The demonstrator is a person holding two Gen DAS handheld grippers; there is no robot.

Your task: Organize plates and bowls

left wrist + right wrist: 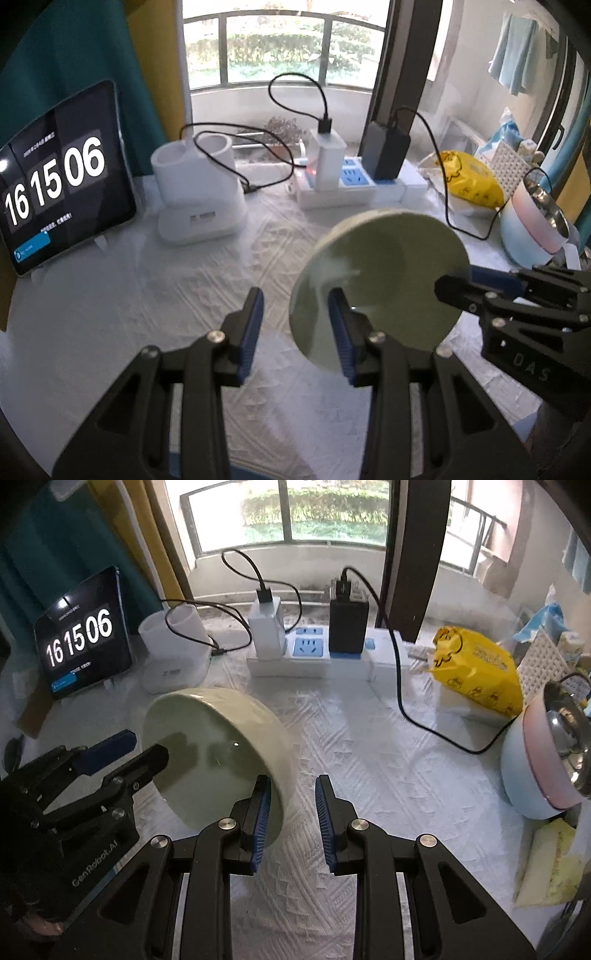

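The pale green bowl [380, 280] is held tipped on edge between the two tools, off the cloth-covered tabletop [388, 775], with its hollow turned back toward them. The left tool [295, 299] is seen partly closed over the rim to its right, one finger inside, and the right tool [291, 782] likewise over the opposite rim to its left; each appears clamped on the wall. For a set-down, levelling by both hands is judged necessary, neither being nearer.
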